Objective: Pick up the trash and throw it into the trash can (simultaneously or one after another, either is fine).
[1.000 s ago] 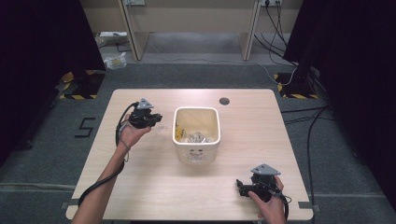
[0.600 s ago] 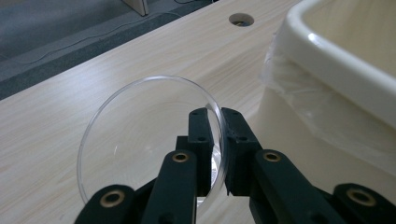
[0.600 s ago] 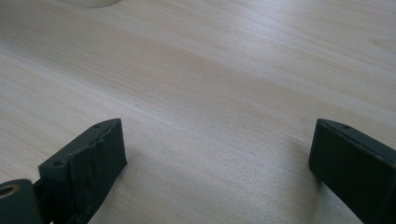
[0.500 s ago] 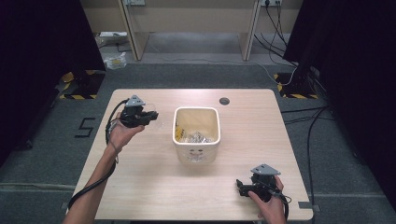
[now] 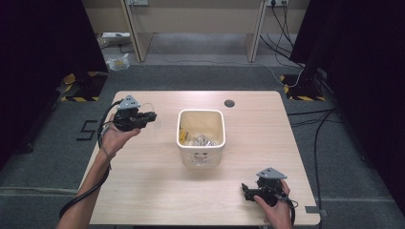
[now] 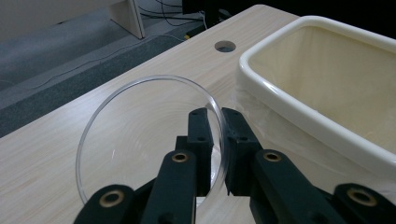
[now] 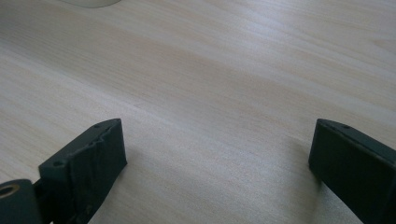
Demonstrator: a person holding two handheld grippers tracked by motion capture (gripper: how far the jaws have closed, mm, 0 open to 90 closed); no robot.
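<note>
Left gripper [image 6: 215, 140] pinching thin rim of clear round plastic bowl [image 6: 140, 135], near cream rounded-square bin [image 5: 201, 137] at table [image 5: 143, 191] middle, right gripper [image 5: 246, 190] jaws wide, empty, over pale wood grain near front right corner

A clear plastic bowl [image 6: 149, 140], round and thin-walled with a smooth glossy rim, is held by its wall on the side nearer the bin, the pads being pressed on either face of it. It is tipped well off level, its open mouth being turned to the side, and the pale wood grain is seen straight through it. It is kept above the tabletop, just beside a cream bin [image 6: 322, 98], and it is seen as a faint glassy outline [image 5: 152, 114] from the high view.
</note>
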